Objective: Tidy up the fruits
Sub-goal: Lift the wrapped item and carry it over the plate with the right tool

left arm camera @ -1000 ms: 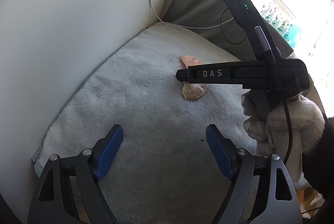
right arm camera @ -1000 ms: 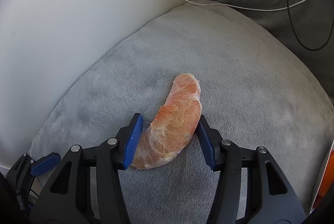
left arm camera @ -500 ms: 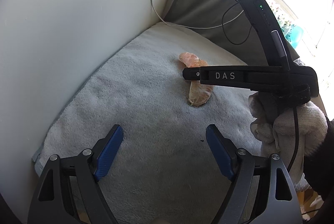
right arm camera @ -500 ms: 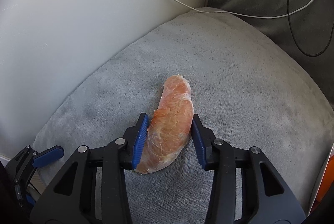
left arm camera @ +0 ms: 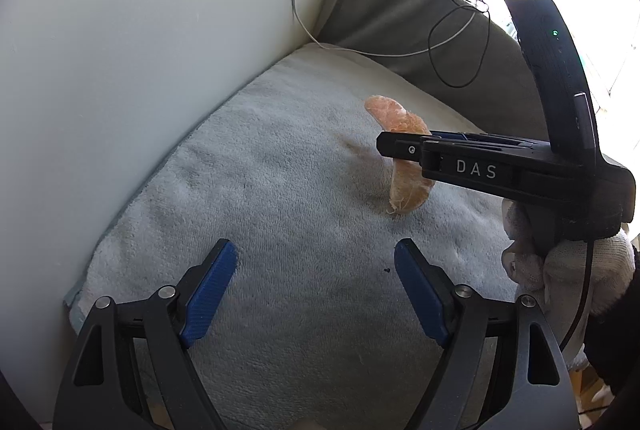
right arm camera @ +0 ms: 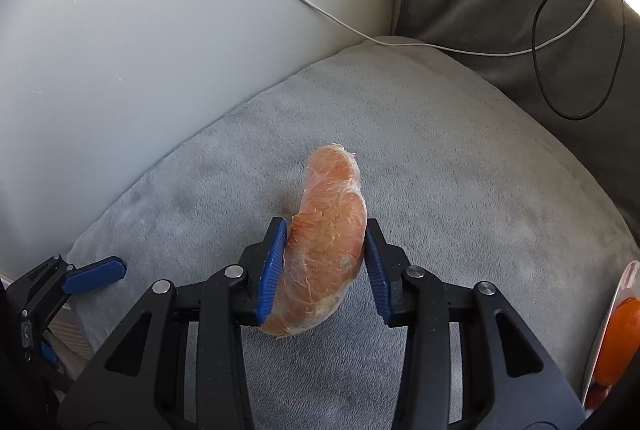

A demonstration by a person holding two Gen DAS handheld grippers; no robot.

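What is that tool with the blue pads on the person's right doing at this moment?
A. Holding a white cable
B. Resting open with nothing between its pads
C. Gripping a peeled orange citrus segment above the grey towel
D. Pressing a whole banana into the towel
C: the right gripper has its blue pads pressed on both sides of the peeled orange citrus segment, which hangs above the grey towel.

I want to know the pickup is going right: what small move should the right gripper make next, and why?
Probably keep lifting, then carry it right. The right gripper has just closed on the peeled orange segment, which hangs clear of the grey towel. More orange fruit shows at the right edge.
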